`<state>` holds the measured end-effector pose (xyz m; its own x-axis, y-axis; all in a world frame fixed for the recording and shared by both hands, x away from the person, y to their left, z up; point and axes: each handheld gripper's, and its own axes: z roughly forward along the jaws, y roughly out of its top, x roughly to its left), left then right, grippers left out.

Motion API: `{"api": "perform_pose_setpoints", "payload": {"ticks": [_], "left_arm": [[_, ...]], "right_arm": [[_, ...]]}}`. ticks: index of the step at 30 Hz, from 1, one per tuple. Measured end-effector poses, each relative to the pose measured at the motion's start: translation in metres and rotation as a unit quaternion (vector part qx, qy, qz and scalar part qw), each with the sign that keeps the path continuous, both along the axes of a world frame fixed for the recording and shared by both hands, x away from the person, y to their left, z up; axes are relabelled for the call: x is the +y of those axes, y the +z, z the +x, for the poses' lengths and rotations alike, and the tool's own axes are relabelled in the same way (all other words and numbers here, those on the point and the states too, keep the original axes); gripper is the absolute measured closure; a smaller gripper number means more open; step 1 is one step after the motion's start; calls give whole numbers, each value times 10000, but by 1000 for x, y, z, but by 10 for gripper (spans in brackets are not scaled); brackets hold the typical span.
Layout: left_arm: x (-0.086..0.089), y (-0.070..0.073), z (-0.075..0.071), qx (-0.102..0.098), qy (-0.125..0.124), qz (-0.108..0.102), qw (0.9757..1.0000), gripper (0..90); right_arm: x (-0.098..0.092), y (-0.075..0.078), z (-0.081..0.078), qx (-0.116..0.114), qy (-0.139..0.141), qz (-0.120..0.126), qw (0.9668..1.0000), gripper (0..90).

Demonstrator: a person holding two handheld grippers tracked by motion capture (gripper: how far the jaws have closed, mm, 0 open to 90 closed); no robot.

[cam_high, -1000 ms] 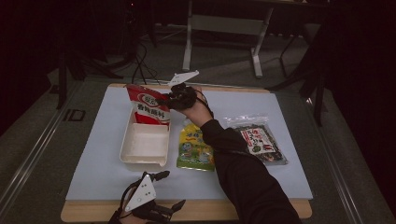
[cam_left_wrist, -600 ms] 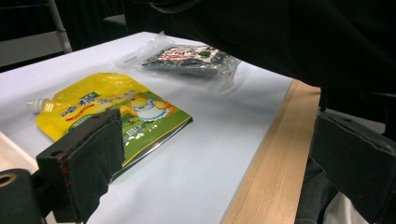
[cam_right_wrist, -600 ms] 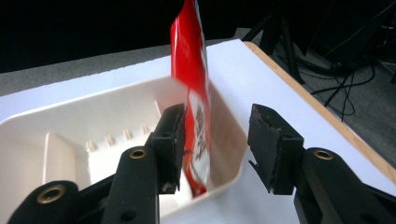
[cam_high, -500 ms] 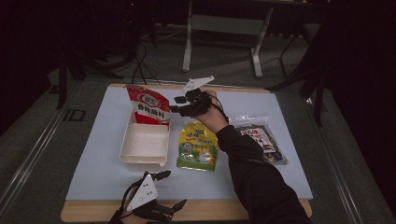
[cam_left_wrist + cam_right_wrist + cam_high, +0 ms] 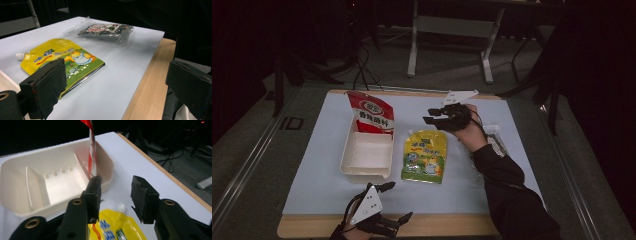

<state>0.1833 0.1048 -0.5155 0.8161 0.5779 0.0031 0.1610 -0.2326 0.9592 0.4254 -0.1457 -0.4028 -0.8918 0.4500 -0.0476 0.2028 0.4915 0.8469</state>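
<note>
A red snack bag (image 5: 373, 114) stands upright in the far end of a white divided tray (image 5: 362, 169). Just right of the tray lies a yellow spout pouch (image 5: 426, 155). My right gripper (image 5: 432, 116) hovers over the mat just beyond the pouch's spout end, jaws pointing left toward the bag. In the right gripper view its jaws (image 5: 115, 187) are open; they have just been closing a little with nothing between them. The tray (image 5: 50, 165), bag (image 5: 92, 150) and pouch (image 5: 117, 227) lie ahead. My left gripper (image 5: 401, 201) rests open at the table's front edge.
A dark snack pack in clear wrap (image 5: 497, 142) lies at the right of the light blue mat, partly under the person's right forearm; it also shows far off as the pack (image 5: 105, 30). The wooden table edge (image 5: 147, 87) borders the mat. Dark floor, cables and a stand lie beyond.
My right gripper has moved to the right, away from the red bag to beyond the yellow pouch's spout end. The bag stays standing in the tray. The left gripper has not moved.
</note>
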Motion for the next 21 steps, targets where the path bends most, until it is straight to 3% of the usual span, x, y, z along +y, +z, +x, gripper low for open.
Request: {"api": "perform_pose_setpoints", "payload": {"ticks": [2, 6, 9, 12, 13, 16, 19, 21], "left_arm": [[0, 0, 0, -16, 4, 18, 10000, 46], [0, 1, -1, -57, -7, -12, 10000, 46], [0, 1, -1, -51, 10, -10, 10000, 46], [-1, 1, 0, -38, 22, -29, 10000, 46], [-1, 1, 0, -38, 22, -29, 10000, 46], [-2, 1, 0, -30, 10, 10, 10000, 46], [-3, 0, 1, -23, 1, 23, 10000, 46], [-3, 0, 2, -17, -4, 11, 10000, 46]], "right_arm": [[-8, 0, -2, -26, -57, 31, 10000, 609], [-46, -4, -10, -26, -260, 70, 9996, 629], [-60, -7, -13, -76, -389, -20, 9992, 666], [-92, -16, -15, 11, -642, -99, 9979, 726], [-92, -16, -15, 11, -642, -99, 9979, 726], [-122, -28, -14, 57, -939, -164, 9954, 792], [-136, -34, -12, 164, -1085, -222, 9937, 831], [-156, -44, -8, 244, -1328, -398, 9900, 862]]}}
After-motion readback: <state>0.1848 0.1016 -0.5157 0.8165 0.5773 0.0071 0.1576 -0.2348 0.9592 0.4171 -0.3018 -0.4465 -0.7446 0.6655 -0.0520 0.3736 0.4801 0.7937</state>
